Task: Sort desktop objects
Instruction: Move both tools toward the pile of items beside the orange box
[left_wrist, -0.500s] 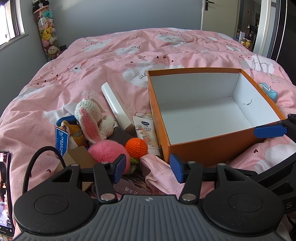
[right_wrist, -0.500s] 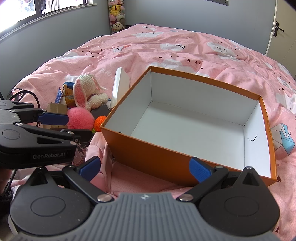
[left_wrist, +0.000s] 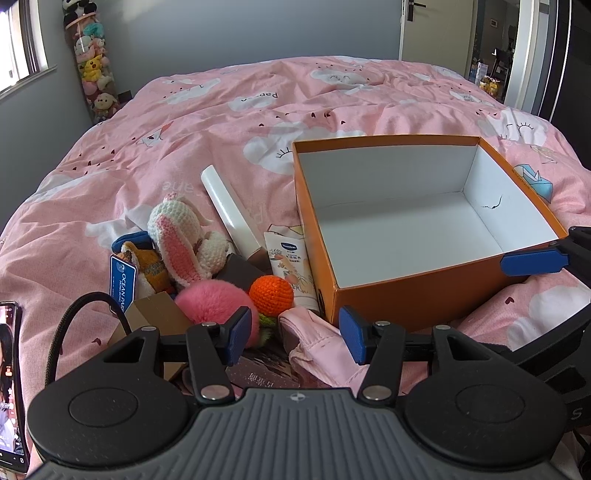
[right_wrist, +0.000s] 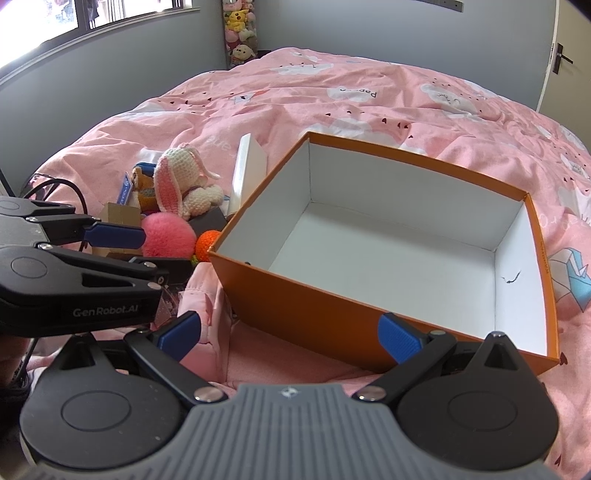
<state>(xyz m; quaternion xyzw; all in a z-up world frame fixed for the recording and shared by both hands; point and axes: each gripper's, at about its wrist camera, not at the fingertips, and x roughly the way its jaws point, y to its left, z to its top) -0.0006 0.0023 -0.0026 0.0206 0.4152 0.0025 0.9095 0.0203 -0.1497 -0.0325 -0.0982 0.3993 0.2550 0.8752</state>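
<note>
Both tongs (left_wrist: 291, 334) (right_wrist: 290, 338) tilted downward, gaping

Daylight fills the room — it comes from the window (right_wrist: 92, 14), which is blown out to white in the right wrist view. The bed (left_wrist: 221, 122) is evenly lit, with soft shadows only. The white inside of the box (right_wrist: 388, 236) is bright without glare. Both views are sharp — though fisheye distortion bends walls and the window frame near the edges.
</note>
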